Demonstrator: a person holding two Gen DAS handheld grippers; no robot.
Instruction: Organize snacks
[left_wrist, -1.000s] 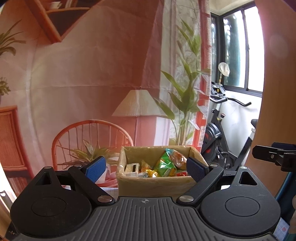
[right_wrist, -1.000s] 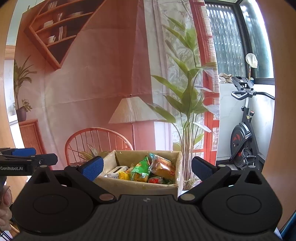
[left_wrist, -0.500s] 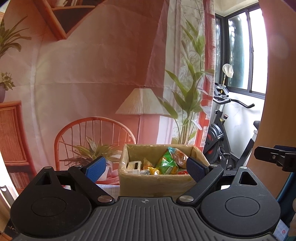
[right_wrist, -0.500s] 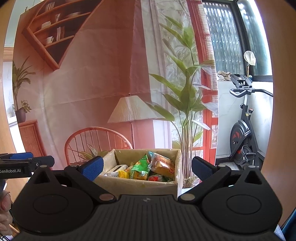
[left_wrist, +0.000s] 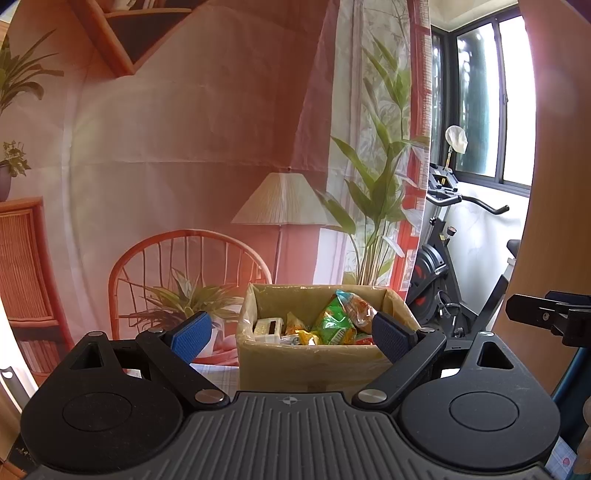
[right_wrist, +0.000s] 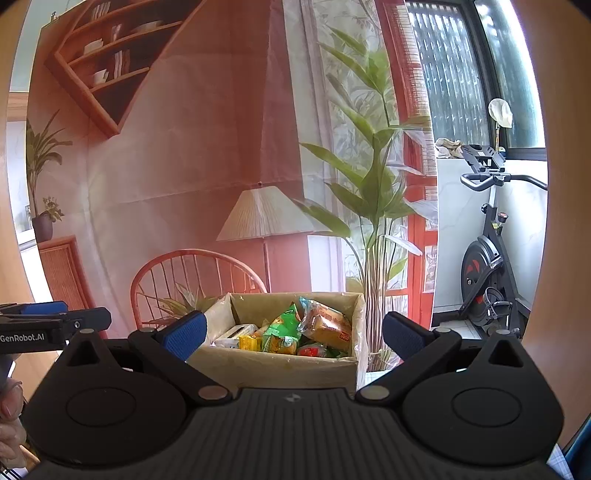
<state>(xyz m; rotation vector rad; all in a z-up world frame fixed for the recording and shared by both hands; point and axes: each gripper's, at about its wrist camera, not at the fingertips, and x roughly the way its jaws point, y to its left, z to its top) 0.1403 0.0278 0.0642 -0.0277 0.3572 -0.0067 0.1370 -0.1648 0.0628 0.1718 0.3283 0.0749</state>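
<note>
A cardboard box (left_wrist: 310, 363) stands ahead of both grippers, also in the right wrist view (right_wrist: 273, 363). It holds several snack packs: a green bag (left_wrist: 330, 325) (right_wrist: 282, 326), an orange bread pack (right_wrist: 327, 326), yellow packets (left_wrist: 308, 338) and a white carton (left_wrist: 267, 326). My left gripper (left_wrist: 291, 334) is open and empty, short of the box. My right gripper (right_wrist: 293, 332) is open and empty, also short of it. The right gripper's tip (left_wrist: 543, 314) shows at the edge of the left wrist view, the left gripper's tip (right_wrist: 55, 321) in the right wrist view.
A printed backdrop (left_wrist: 207, 147) with a lamp, chair and plants hangs right behind the box. An exercise bike (right_wrist: 487, 258) stands at the right by the window. A checked tablecloth (left_wrist: 218, 374) shows beside the box.
Both views have tilted slightly upward and shifted; the box sits a little lower and more central in frame. Both grippers stay open.
</note>
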